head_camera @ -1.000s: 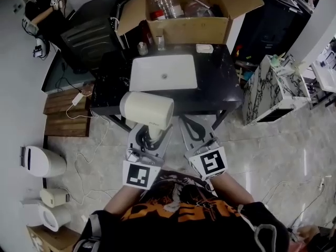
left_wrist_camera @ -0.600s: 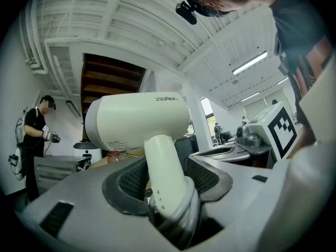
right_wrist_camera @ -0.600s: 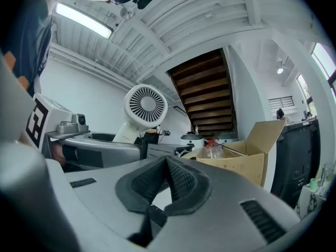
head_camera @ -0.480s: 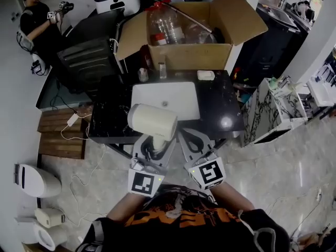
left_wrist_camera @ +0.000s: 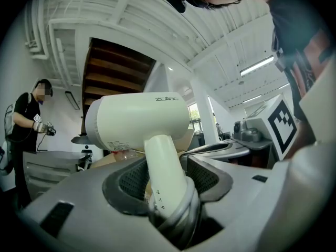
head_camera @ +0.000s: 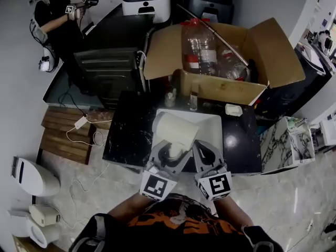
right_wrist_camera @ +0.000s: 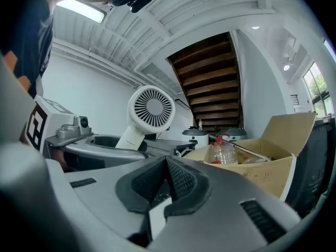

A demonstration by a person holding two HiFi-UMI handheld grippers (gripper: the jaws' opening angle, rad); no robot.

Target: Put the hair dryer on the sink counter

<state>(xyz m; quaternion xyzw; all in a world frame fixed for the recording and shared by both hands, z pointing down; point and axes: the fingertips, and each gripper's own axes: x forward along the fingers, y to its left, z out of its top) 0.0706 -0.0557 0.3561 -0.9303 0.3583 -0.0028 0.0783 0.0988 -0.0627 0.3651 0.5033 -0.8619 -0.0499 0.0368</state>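
Head view, upper left: a person (head_camera: 55,14) stands with their own grippers, not part of this. Left of centre is bare black table (head_camera: 128,135). The left claw (head_camera: 169,154) is about half open and clamped on the handle of the hair dryer (head_camera: 176,132). The left gripper view shows the pads gripping the handle of the hair dryer (left_wrist_camera: 139,122) low down, where the cord (left_wrist_camera: 178,214) is wound. The dryer is in the air, over the front edge of the white sink (head_camera: 210,127). The handle's long axis runs up out of the left claw (left_wrist_camera: 168,175) with a slight tilt. The barrel lies crosswise, roughly frame left to right, and its fan grille end faces the right claw (head_camera: 207,156). In the right gripper view that grille on the hair dryer (right_wrist_camera: 149,109) looks straight at the camera. The right claw (right_wrist_camera: 165,180) is closed and empty. The cardboard box (head_camera: 226,91) sits upper right. To do this well, likely shift off the basin to bare table, lower until the barrel lies flat, then release. It would probably tip if stood upright.
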